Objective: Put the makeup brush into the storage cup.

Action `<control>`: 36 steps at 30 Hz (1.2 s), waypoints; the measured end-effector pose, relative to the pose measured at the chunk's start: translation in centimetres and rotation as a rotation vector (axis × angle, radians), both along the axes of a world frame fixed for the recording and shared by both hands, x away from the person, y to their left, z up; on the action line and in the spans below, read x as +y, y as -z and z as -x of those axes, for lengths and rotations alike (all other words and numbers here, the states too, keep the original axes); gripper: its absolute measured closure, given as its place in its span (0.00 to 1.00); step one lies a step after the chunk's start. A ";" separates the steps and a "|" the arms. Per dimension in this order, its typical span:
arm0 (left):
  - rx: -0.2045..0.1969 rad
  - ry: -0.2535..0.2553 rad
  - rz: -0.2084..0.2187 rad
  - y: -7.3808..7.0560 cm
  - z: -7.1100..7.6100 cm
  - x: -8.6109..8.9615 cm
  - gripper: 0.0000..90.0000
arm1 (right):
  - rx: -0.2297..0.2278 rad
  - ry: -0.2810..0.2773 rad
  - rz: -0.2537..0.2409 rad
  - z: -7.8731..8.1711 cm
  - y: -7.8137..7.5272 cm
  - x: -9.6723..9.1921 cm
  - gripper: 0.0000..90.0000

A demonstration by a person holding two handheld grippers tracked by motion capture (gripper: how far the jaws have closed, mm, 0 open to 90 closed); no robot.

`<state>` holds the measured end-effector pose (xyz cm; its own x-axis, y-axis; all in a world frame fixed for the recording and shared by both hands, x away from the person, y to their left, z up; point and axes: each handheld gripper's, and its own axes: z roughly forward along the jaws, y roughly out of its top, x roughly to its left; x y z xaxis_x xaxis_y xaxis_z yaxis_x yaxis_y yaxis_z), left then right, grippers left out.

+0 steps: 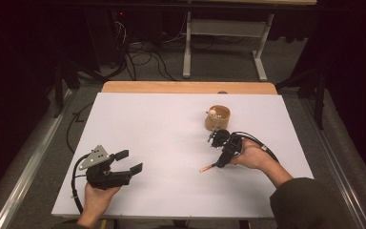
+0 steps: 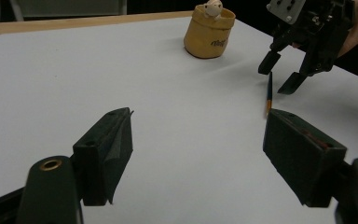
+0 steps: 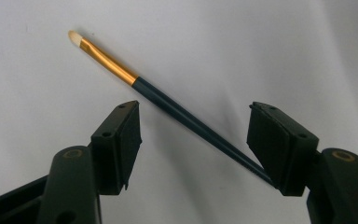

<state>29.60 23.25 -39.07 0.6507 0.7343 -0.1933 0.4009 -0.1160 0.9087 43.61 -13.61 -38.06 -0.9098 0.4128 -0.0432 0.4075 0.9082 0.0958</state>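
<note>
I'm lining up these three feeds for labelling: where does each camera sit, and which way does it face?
High view: above the person's side, looking forward and down on the white table; both hands, left gripper and right gripper show.
Left gripper view: rides the left gripper, facing across the table toward the tan cup-shaped holder and right gripper; its open jaws show.
Right gripper view: rides the right gripper, looking down at the dark-handled, gold-ferruled paintbrush between open jaws.
All share the paintbrush.
</note>
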 end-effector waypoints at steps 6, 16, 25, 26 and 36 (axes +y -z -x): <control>0.000 0.000 0.001 0.0 0.0 0.0 0.27 | 0.005 -0.008 0.018 0.0 0.4 0.3 0.41; -0.001 -0.003 0.001 0.0 0.0 0.0 0.27 | 0.007 -0.016 0.044 -0.1 0.8 0.4 0.45; -0.006 -0.010 0.000 -0.1 0.1 0.1 0.27 | 0.015 -0.020 0.063 -0.2 1.2 0.5 0.52; -0.006 -0.011 0.001 0.0 0.1 0.1 0.27 | 0.010 -0.019 0.056 -0.2 1.2 0.5 0.54; -0.003 -0.006 0.003 0.0 0.1 0.1 0.27 | 0.016 -0.034 0.057 0.0 1.1 0.5 0.75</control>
<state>29.53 23.32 -39.04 0.6467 0.7377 -0.1939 0.3991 -0.1106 0.9102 43.57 -13.09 -39.12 -0.9238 0.3794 -0.0513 0.3778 0.9251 0.0371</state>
